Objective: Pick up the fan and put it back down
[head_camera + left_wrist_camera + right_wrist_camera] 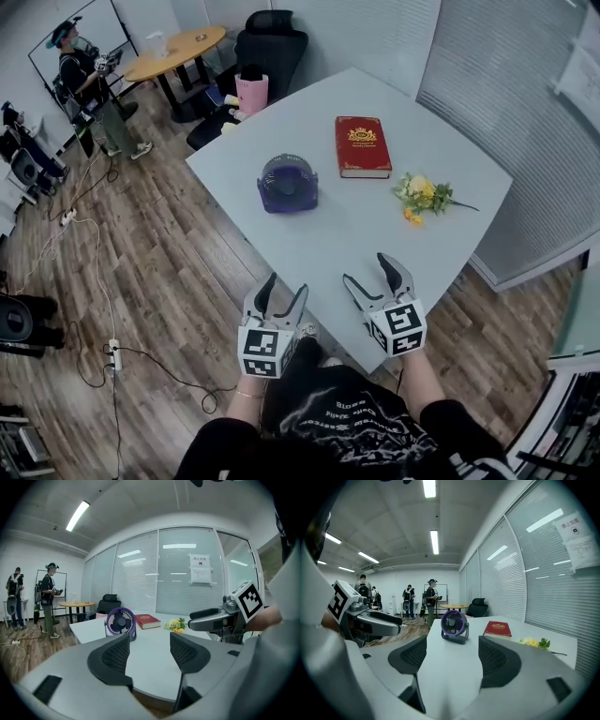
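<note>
A small purple fan (288,183) stands upright on the white table (309,244), toward its left side; it also shows as the fan (121,622) and the fan (454,624) in the two gripper views. My left gripper (279,293) hovers open just off the table's near corner, empty. To its right my right gripper (373,270) is open over the table's near edge, nothing between its jaws. Both point toward the fan from well short of it.
A red book (362,145) lies beyond the fan, and a bunch of yellow flowers (422,195) to its right. A black office chair (267,47) and a round wooden table (176,52) stand farther back. People (89,89) stand at the far left. Cables cross the wooden floor.
</note>
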Available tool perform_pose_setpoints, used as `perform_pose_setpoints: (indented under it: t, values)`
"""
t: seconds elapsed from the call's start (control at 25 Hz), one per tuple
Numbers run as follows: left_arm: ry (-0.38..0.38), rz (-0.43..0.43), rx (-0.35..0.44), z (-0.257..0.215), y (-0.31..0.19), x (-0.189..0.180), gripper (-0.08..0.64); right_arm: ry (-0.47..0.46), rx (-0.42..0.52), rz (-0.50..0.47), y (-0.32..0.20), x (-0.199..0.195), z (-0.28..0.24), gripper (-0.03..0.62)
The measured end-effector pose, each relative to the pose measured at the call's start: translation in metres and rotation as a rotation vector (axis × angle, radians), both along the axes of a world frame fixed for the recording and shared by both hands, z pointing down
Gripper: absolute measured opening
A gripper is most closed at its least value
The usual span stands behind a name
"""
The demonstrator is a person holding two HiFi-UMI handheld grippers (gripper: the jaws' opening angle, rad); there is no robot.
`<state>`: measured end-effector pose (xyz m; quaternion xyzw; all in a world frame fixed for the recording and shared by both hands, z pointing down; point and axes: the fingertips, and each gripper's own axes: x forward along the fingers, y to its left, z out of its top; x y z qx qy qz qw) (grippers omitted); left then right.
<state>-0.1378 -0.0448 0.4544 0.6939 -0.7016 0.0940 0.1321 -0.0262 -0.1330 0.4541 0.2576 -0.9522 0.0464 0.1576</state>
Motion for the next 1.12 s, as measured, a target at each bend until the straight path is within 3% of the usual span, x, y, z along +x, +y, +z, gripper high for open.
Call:
perform_pose_setpoints:
  t: [0.48,0.84,1.0,1.12]
  values:
    - [0.02,-0.063,0.008,0.004,0.064,0.01,0.281,-0.004,0.005,0.01,0.058,0.027,-0.001,0.353]
    - [0.013,-0.083,0.031,-0.001,0.074,0.006,0.281,0.016,0.007,-0.013,0.077,0.025,0.005,0.353]
    - [0.012,-0.068,0.02,0.004,0.074,0.011,0.281,-0.033,-0.05,-0.012,0.085,0.022,0.009,0.353]
    - [0.002,-0.043,0.029,0.0,0.071,0.019,0.281,0.011,0.012,-0.006,0.087,0.026,0.009,0.3]
